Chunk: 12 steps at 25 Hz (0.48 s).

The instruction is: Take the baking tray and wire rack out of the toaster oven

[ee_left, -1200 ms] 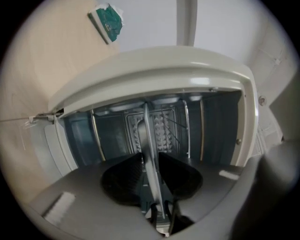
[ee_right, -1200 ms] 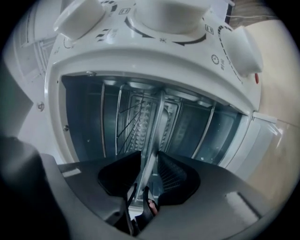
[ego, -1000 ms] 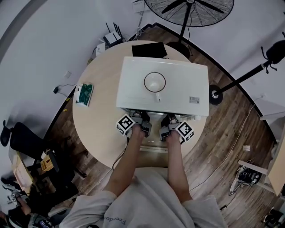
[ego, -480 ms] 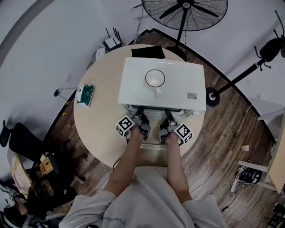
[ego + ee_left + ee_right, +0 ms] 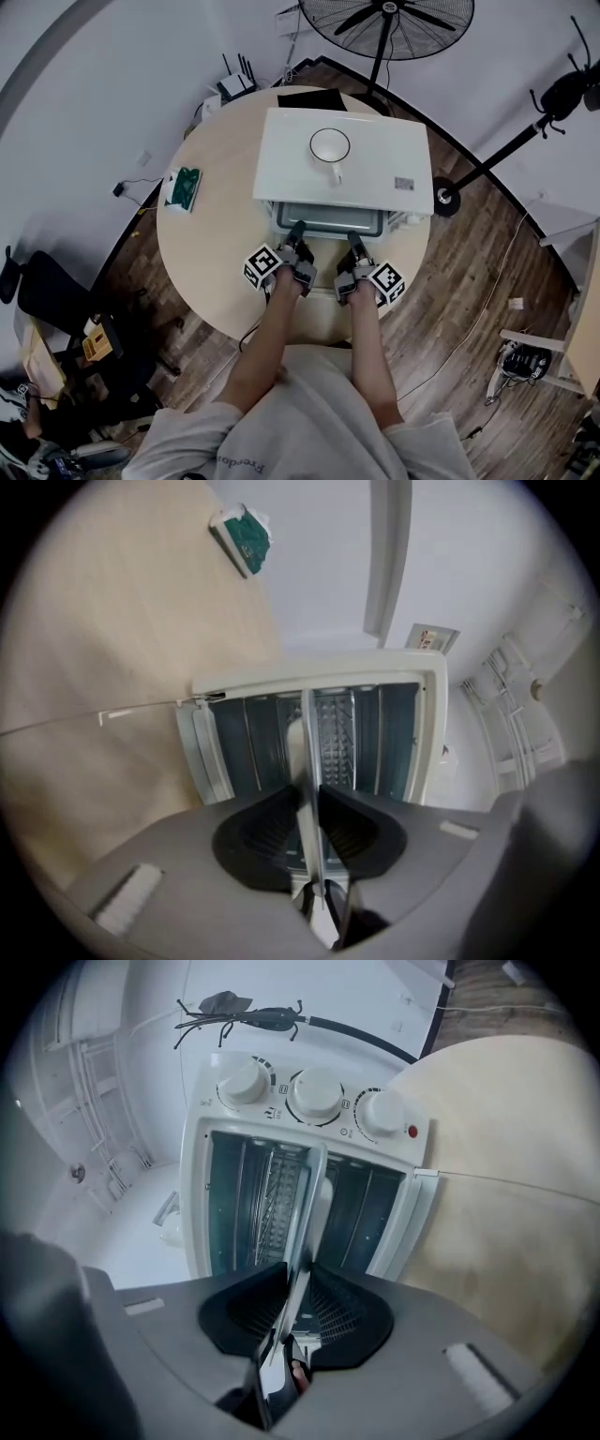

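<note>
two grippers share one hold here. the left gripper (image 5: pixel 310 803) is pinched narrow on the near rim of the baking tray (image 5: pixel 328 217), and the thin metal edge shows as a bright strip squeezed between its fingers. the right gripper (image 5: pixel 298 1299) has the same rim between its fingers, and its jaws have just been closing onto it. the tray runs straight ahead of both sets of fingertips. its near part is already out of the mouth of the toaster oven (image 5: pixel 349 173), while its far part is inside on the side rails. what looks like the wire rack (image 5: pixel 276 1192) sits deeper in the cavity, well beyond the fingertips and on another level from the tray.

the tray looks like thin pressed sheet: stiff, light, and smooth enough to slide in a pinch. the rim is the only sensible place to grip it, and the two holds are spread apart along that edge. that spacing should stop it twisting or dipping at one corner. it will probably want to drop at the far end once it clears the rails, so the grip has to be firm and the pull level. the rack should be just as light and rigid, and its front cross wire would suit the fingers best. a cup (image 5: pixel 330 147) stands on the oven roof, above and beyond the fingertips, and a jerk could rattle it.
</note>
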Motion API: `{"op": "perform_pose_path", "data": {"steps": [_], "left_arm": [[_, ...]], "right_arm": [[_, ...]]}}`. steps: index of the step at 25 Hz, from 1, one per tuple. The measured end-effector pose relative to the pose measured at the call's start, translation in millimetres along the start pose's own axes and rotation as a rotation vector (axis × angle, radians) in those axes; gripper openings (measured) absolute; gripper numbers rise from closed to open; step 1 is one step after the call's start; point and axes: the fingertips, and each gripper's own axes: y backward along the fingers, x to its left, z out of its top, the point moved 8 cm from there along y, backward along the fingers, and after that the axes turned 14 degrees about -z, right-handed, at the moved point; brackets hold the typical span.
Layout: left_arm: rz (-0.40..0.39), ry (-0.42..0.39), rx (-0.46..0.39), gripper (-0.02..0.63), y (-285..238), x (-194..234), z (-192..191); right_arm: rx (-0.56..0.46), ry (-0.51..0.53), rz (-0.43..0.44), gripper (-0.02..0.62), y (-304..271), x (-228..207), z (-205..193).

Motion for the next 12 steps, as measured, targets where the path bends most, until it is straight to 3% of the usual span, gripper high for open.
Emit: {"op": "perform_pose_path", "data": {"steps": [12], "left_arm": [[-0.025,0.007,0.02,0.135,40.8,-0.3,-17.8]], "right_arm": [[-0.008,-0.01,0.011,0.071,37.1,-16.0,-20.9]]}}
